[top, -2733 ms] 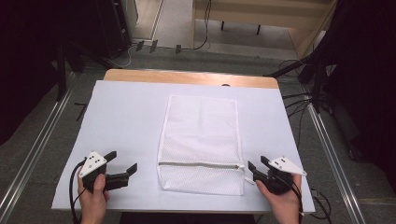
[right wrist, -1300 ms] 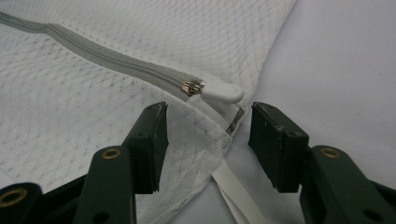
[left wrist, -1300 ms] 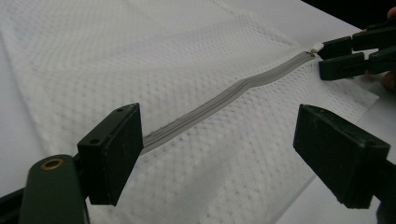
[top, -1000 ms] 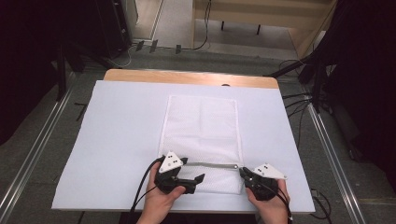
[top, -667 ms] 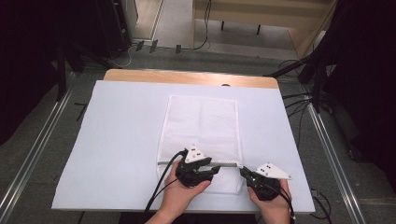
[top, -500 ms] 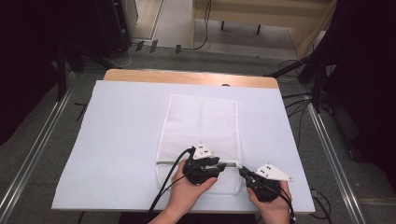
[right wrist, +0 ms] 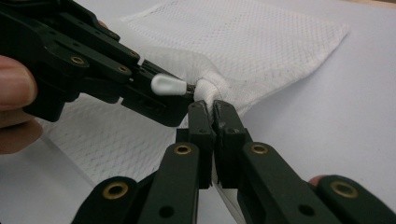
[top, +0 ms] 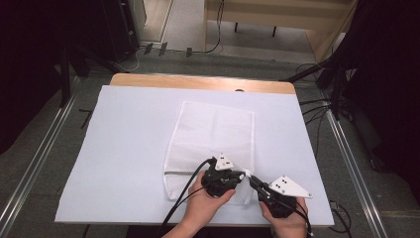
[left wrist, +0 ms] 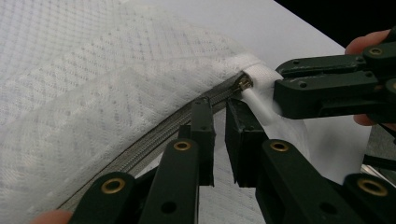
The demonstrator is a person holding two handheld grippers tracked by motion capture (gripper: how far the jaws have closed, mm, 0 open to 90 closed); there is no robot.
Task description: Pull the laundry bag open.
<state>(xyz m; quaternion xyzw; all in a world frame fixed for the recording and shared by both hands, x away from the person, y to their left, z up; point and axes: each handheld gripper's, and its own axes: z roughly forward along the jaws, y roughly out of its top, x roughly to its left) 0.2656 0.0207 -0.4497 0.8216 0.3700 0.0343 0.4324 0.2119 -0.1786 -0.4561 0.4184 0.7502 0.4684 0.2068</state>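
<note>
A white mesh bag (top: 213, 134) lies flat on the white table (top: 124, 148), its grey zipper (top: 178, 172) along the near edge. My right gripper (top: 250, 178) is shut on the bag's near right corner, where the fabric bunches up at its tips (right wrist: 212, 106). My left gripper (top: 242, 174) has come up against it, its jaws a narrow gap apart (left wrist: 218, 103) just short of the brass zip slider (left wrist: 243, 84). The white pull tab (right wrist: 168, 85) lies along the side of the left gripper's fingers; I see nothing between them.
A wooden strip (top: 198, 82) borders the table's far edge. Metal rails (top: 39, 153) run along both sides, and cables (top: 317, 106) lie on the floor to the right. The left gripper's cable (top: 185, 193) trails off the near edge.
My left gripper has travelled right along the bag's zipper edge, from the table's left side to the right corner. The right gripper has closed in on that corner and held there.
</note>
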